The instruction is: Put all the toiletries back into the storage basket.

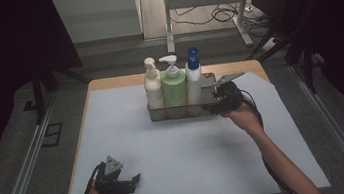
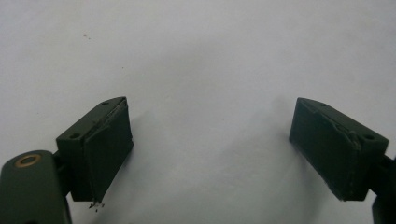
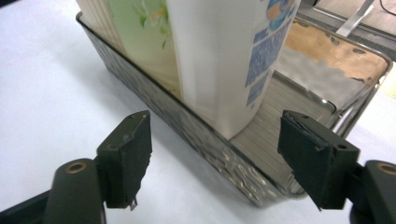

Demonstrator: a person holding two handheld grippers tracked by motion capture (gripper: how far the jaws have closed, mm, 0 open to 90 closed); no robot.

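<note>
**Right tool at the right end of the bottle caddy**

The metal caddy stands at the far middle of the counter, its long axis running left to right. Three bottles stand upright in it in a row: a cream pump bottle at the left, a green pump bottle in the middle, and a white bottle with a blue cap at the right. The right end of the caddy is an unoccupied bay.

The right tool sits just beside that right end. In the right gripper view its jaws stand apart and straddle the near long wall of the caddy, without pressing on it; the white bottle rises directly ahead (the label faces the tool).

The left tool rests at the near left of the counter, well apart from the caddy, jaws apart over bare surface.

Judgement: the right hand is much the nearer; any coming move on the caddy or white bottle falls to it.
</note>
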